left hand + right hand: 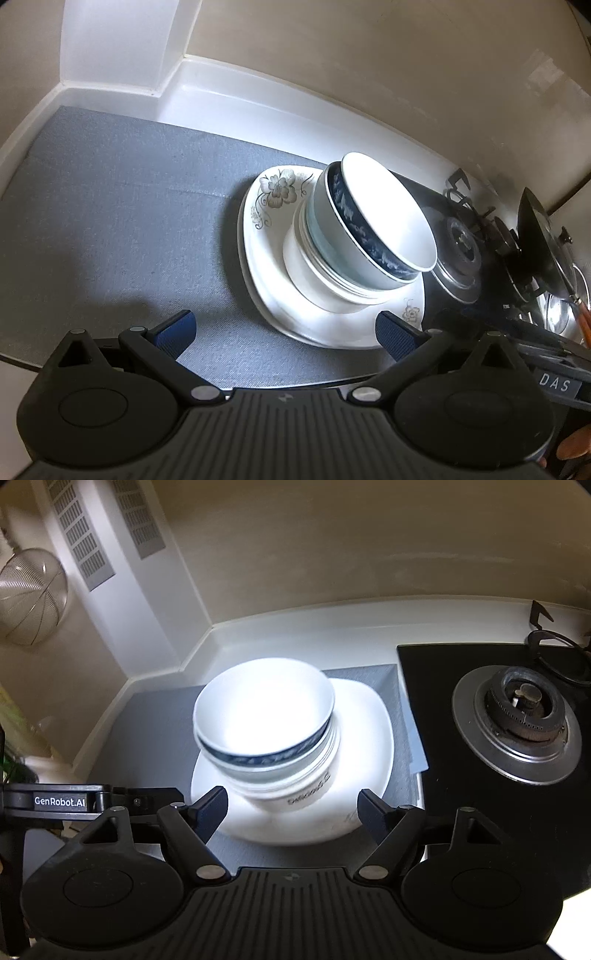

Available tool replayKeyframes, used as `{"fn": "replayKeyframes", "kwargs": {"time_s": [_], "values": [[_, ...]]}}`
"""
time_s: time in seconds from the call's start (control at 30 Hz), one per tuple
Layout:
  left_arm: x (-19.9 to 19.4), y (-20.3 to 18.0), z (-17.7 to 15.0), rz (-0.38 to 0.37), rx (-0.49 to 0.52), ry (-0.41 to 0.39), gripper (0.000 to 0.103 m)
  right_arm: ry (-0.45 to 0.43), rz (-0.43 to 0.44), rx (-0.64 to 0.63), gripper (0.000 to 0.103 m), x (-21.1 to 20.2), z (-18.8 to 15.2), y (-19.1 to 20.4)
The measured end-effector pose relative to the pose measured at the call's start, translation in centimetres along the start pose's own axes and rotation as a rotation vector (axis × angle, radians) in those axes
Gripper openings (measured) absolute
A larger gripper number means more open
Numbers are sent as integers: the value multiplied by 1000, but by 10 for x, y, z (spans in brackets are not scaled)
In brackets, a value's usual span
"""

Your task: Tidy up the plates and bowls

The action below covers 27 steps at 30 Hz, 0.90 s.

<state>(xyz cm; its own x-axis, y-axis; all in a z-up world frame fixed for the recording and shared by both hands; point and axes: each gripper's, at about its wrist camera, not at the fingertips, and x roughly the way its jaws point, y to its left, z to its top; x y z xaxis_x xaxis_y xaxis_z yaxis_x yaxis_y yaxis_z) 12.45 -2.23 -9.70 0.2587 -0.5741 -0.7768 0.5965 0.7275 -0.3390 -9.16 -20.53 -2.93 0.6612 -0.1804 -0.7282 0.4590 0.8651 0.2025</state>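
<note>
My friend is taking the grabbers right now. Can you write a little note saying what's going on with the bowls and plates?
Left hand-held gripper: open, empty, in front of the stack.
Right hand-held gripper: open, empty, also clear of it.
Bowls: nested, leaning a bit, on the white flowered plate, which lies on the grey mat beside the stove burner.
Done: bowls stacked on the plate.
Left: maybe straighten the leaning stack; no other dishes in view.

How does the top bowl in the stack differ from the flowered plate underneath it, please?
The top bowl is deep and round with a dark blue patterned band outside; the flowered plate is flat, squarish and has grey flower prints. The bowl crowns the stack; the plate lies on the grey mat. Both are white.
</note>
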Motion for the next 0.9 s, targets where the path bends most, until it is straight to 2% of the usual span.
{"fn": "replayKeyframes", "kwargs": {"time_s": [0.27,0.47,0.67,0.9], "values": [[-11,-9,-7,67,72,-47,103,14,4,-8,79,-5,-11,6],[-12,-13,-8,78,80,-58,103,22,8,-25,82,-10,-16,12],[-13,-11,-10,2,53,-55,103,16,26,-23,88,-13,-15,13],[-15,-13,-13,13,54,-60,103,21,33,-24,91,-14,-16,11]]}}
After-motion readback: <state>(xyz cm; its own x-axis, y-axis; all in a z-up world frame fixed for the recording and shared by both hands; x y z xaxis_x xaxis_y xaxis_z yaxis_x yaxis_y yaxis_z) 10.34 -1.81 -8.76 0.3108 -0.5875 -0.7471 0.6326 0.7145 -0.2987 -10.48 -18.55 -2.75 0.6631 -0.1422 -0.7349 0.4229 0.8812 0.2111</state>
